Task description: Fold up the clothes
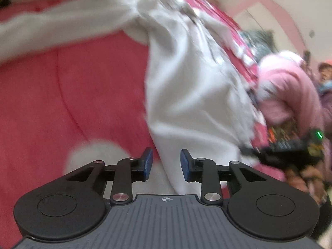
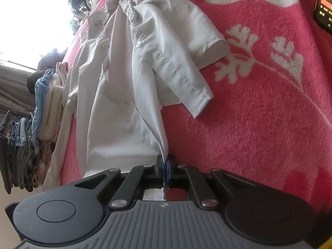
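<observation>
Right wrist view: the right gripper has its blue-padded jaws pressed together on a bottom corner of the white short-sleeved button-front shirt. The fabric runs taut from the jaws up toward the collar, which suggests the corner is being pulled to straighten the front panel before a fold. The shirt lies on the pink fleece blanket with white flower pattern; one short sleeve spreads flat over the blanket to the right. A stack of folded garments in blue, cream and grey sits beyond the shirt's far side, probably the finished pile. A dark phone screen shows at the upper right edge.

Left wrist view: the left gripper has its jaws spread well apart and holds nothing. The picture is motion-blurred. The same shirt hangs or lies just ahead of the jaws, partly between the pads. The open stance fits an approach to take a second hold opposite the right gripper.
</observation>
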`<state>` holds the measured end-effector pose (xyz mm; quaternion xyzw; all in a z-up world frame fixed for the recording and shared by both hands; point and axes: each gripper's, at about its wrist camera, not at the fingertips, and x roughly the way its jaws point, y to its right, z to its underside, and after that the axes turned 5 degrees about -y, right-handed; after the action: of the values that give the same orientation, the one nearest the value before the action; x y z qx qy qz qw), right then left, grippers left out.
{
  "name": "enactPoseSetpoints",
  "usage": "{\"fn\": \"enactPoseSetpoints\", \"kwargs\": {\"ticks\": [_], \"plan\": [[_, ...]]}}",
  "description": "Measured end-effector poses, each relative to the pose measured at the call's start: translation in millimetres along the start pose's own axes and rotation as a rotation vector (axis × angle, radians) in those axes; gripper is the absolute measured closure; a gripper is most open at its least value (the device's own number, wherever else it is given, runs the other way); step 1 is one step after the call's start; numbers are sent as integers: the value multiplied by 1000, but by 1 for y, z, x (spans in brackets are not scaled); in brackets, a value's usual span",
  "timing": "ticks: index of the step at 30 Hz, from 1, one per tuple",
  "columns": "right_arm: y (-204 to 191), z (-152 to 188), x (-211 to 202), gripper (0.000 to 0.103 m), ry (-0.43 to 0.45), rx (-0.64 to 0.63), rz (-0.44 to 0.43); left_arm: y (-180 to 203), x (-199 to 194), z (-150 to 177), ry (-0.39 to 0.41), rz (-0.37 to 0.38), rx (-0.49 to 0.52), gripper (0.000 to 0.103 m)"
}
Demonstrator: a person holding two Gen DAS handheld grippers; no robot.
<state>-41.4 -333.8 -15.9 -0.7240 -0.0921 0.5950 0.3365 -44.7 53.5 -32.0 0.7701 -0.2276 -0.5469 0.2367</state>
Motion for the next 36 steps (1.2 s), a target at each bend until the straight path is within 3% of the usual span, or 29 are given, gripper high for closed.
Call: {"fn": "enactPoseSetpoints", "kwargs": {"ticks": [4,8,15,20,30,36], "plan": [[0,2,1,99,0,4,-3,2,13,10,-37,30,-31,74],[0,2,3,99,-1,7,-4,6,22,11,-25,24,-28,77],[-3,4,5,100,16,-46,12,13,25,13,-13,-33,-1,103],[-18,9,-1,101,5,-117,63,14,15,17,-11,-42,18,103],[-30,45,-16,101,-119,-125,35,14,-32,45,-107,-91,122,103],[-20,53,-4,95,-181,-98,67,10,-15,57,-160,-181,207,103]]}}
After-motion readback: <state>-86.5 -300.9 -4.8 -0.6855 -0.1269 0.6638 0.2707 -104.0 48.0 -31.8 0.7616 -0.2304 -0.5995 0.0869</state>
